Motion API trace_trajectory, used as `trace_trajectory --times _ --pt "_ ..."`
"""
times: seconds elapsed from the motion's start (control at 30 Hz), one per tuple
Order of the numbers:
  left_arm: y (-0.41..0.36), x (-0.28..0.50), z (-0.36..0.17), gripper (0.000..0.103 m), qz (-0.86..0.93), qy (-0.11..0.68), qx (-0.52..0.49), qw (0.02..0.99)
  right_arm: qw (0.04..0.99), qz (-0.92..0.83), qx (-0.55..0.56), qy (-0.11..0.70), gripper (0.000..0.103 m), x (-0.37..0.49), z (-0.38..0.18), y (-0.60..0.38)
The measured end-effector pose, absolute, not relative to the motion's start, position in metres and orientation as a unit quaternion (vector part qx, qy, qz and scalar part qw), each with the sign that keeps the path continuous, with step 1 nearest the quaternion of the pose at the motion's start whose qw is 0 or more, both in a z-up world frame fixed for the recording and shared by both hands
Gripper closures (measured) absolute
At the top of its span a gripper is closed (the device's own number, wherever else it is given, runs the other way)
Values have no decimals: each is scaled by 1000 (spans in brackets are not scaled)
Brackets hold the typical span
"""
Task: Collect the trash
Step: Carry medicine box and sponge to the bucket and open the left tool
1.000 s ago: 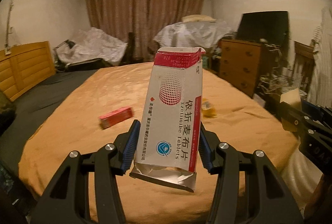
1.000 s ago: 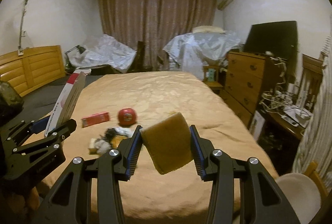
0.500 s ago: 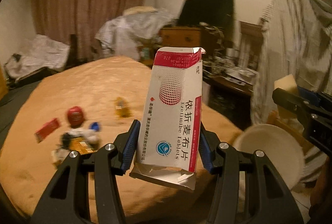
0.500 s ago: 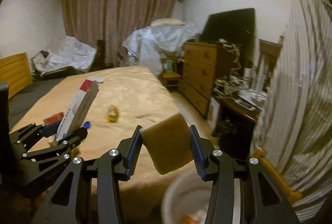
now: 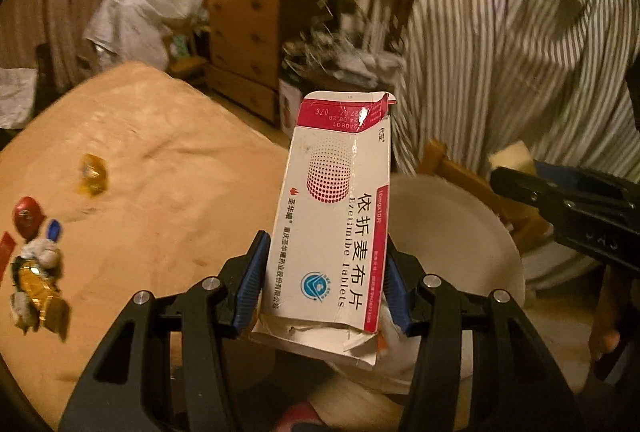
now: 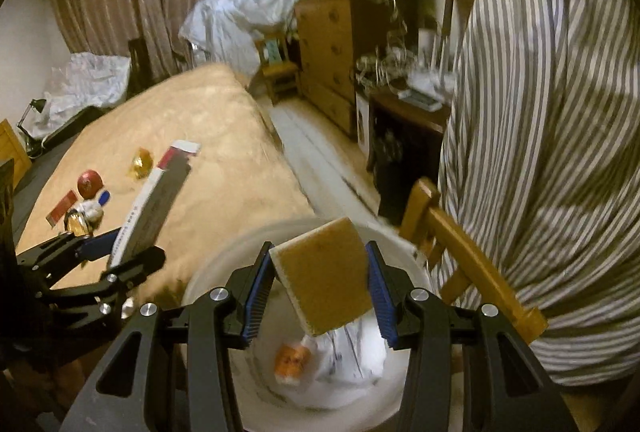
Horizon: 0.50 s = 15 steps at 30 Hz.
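While each hand-held gripper clamps trash, the torn red-and-white medicine box and tan sponge stand upright.

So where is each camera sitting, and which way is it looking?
Left wrist: sits on the left gripper, looking along its fingers at the medicine box they clamp, with the bed and white bin beyond; the right gripper shows at the right edge.
Right wrist: sits on the right gripper, looking down past its sponge into the white bin; the left gripper and box show at left.
Shared: the bed, bin, box, sponge, both grippers and the striped cloth.
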State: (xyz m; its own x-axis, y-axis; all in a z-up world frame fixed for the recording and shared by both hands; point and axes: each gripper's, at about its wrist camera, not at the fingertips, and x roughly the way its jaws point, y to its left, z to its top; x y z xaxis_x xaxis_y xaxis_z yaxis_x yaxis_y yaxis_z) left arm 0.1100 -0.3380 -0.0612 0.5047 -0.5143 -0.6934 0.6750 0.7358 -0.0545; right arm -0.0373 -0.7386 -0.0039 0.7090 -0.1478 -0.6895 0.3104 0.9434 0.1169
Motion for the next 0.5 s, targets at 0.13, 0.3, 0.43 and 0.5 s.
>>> trace_trajectory --times 0.13,0.3,0.43,0.5 --pt "-356 118 -86 52 -365 407 124 828 903 -112 129 394 56 -30 -29 -749" --pt "-369 121 -102 52 -369 431 135 812 896 -108 140 408 56 -26 -45 -752" --pt "-370 124 -104 52 -370 434 135 811 894 -107 144 411 56 -28 -49 -743" --pt "-372 122 -102 52 -370 433 135 811 894 -106 146 410 56 -28 -50 -741"
